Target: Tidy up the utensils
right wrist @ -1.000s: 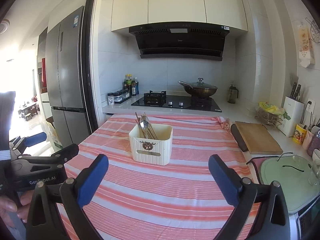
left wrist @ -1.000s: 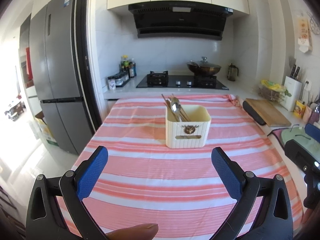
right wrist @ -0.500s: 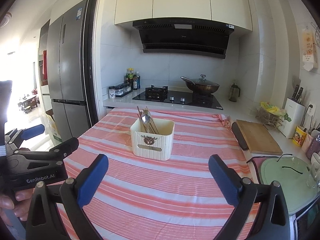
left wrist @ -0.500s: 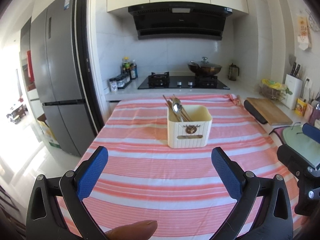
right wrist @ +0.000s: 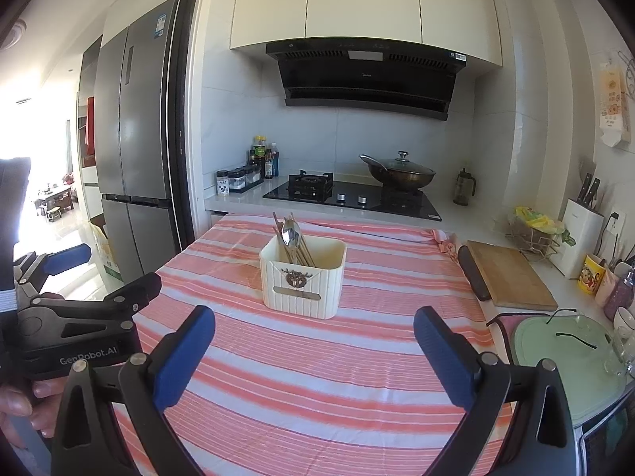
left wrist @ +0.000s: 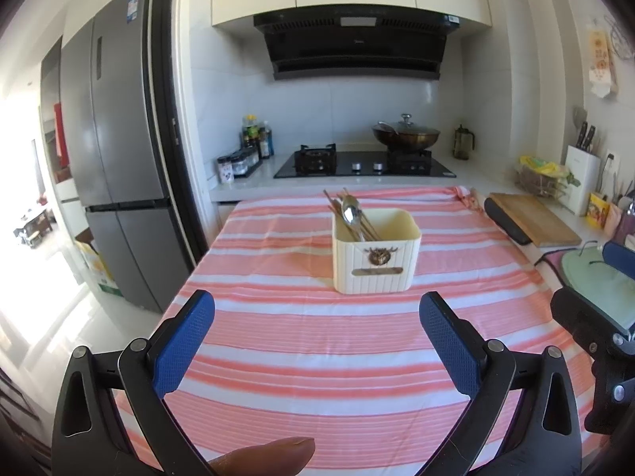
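The striped tablecloth [left wrist: 317,341] covered the table, and the cream holder [left wrist: 376,256] stood upright on it, toward the stove [left wrist: 363,162] end. You held your left gripper [left wrist: 316,345] and right gripper [right wrist: 313,351] wide apart and empty, both well short of the holder. A spoon [left wrist: 351,209] and chopsticks [left wrist: 371,230] stood inside the holder, leaning to its left side.
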The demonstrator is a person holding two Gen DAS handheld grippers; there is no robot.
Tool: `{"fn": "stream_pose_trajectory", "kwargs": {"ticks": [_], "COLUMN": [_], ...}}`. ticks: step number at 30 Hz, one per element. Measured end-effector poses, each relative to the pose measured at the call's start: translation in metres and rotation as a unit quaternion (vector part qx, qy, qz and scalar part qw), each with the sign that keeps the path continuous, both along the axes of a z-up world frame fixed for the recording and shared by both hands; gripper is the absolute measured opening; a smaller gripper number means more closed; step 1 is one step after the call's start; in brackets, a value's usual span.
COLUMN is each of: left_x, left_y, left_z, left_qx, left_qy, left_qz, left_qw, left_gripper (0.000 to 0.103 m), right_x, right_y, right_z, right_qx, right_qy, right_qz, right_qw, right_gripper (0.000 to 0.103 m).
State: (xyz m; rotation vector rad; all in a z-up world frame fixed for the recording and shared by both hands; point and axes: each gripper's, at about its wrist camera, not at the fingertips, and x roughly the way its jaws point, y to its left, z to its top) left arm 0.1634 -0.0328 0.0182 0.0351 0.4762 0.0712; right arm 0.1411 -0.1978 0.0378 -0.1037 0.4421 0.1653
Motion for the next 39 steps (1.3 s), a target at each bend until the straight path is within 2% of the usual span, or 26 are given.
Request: {"fn": "stream_pose_trajectory", "kwargs": {"ticks": [39], "left_x": [0.0005], "left_y": [0.0059], "left_z": [0.0], "left_qx": [-0.004], "left_qy": [-0.001], "left_qz": [0.004], "left_qw": [1.0], "left_gripper": [0.103], "right_x": [-0.0031], "right_y": [0.0067], "right_z": [0.0001], "right_qx": [-0.005], "right_qy": [0.001], "right_qz": [0.002], "right_qw": [1.0], "right_gripper": [0.102]}}
